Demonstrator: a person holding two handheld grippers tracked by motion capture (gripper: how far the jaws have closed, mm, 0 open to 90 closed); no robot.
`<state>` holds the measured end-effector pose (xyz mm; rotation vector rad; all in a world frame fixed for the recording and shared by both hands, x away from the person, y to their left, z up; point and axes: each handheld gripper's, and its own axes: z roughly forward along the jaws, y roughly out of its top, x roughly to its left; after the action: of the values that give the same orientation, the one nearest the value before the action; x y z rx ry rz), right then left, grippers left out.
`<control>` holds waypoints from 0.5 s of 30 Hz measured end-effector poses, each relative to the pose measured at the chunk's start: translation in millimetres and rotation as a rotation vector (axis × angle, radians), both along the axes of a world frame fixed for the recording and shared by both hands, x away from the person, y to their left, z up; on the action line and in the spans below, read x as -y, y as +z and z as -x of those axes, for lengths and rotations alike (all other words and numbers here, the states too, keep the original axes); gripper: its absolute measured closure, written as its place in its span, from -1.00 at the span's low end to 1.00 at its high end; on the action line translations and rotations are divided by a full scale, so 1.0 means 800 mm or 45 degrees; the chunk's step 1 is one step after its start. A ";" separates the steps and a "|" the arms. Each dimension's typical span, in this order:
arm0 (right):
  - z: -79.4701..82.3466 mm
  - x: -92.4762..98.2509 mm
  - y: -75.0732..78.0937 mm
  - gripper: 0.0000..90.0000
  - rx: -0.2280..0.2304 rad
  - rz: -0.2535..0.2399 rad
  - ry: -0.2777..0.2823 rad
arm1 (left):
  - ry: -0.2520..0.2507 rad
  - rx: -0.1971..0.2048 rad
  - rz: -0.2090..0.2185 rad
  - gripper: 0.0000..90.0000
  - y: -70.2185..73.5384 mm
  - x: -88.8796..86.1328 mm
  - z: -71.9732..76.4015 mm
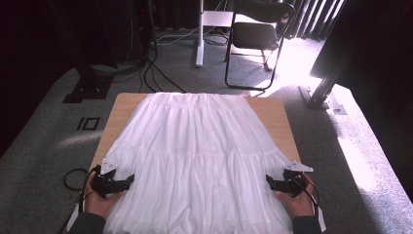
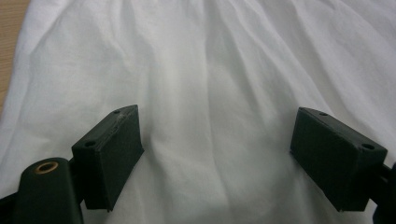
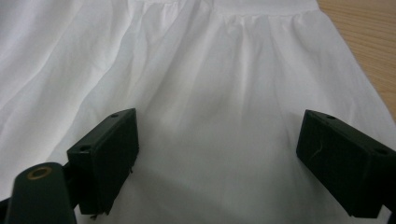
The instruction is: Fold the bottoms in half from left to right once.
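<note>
L gripper (image 1: 127,181): jaws spread wide, nothing pinched. It's held at the skirt's L edge near the hem, pointed inward toward the cloth. In the left gripper view (image 2: 215,154) only white fabric is seen between the jaws; pads aren't pressed on it.

R gripper (image 1: 271,182): same state, jaws wide apart, nothing clamped. It's held at the skirt's R edge, pointed inward, approx. level w/ the L one. In the right gripper view (image 3: 217,158) gathered cloth is seen between the jaws; contact w/ cloth can't be told.

White skirt (image 1: 197,156) is laid flat on the wooden table (image 1: 122,105), waistband at the far edge, hem at the near edge by the person. Tiers w/ gathered seams are seen across it. Most of the tabletop is covered; bare wood is left at the far L and R corners and along the R side. A strip of wood is also seen top L in the left gripper view and top R in the right gripper view.

Beyond the table: black folding chair (image 1: 255,36) on grey carpet, white stand post (image 1: 199,34) beside it, cables (image 1: 156,68) run on the floor.
</note>
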<state>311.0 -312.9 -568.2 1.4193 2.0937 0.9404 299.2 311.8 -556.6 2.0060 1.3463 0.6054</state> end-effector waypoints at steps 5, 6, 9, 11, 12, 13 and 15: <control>0.000 0.000 0.000 -0.73 0.001 0.000 0.000 | 0.000 0.000 0.001 -0.62 0.000 0.000 0.000; 0.000 0.000 0.000 -0.73 0.001 0.001 0.000 | 0.002 0.000 -0.001 -0.62 0.000 0.000 0.000; 0.000 0.000 0.000 -0.73 0.001 0.000 0.000 | 0.003 -0.001 -0.001 -0.62 0.000 0.000 0.000; 0.000 0.000 0.000 -0.72 0.002 0.000 -0.001 | 0.014 0.001 -0.001 -0.61 0.000 0.001 0.001; 0.000 0.000 0.000 -0.71 0.003 -0.001 -0.004 | 0.014 0.000 0.000 -0.61 0.000 0.001 0.001; 0.000 0.000 0.000 -0.71 0.004 0.000 -0.005 | 0.012 0.000 -0.001 -0.61 0.000 0.001 0.000; 0.000 0.000 0.000 -0.71 0.003 -0.001 -0.005 | 0.018 -0.002 -0.003 -0.60 0.001 0.001 0.000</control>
<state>310.9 -313.3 -568.2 1.4211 2.0886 0.9409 298.8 311.2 -555.9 2.0007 1.3623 0.6126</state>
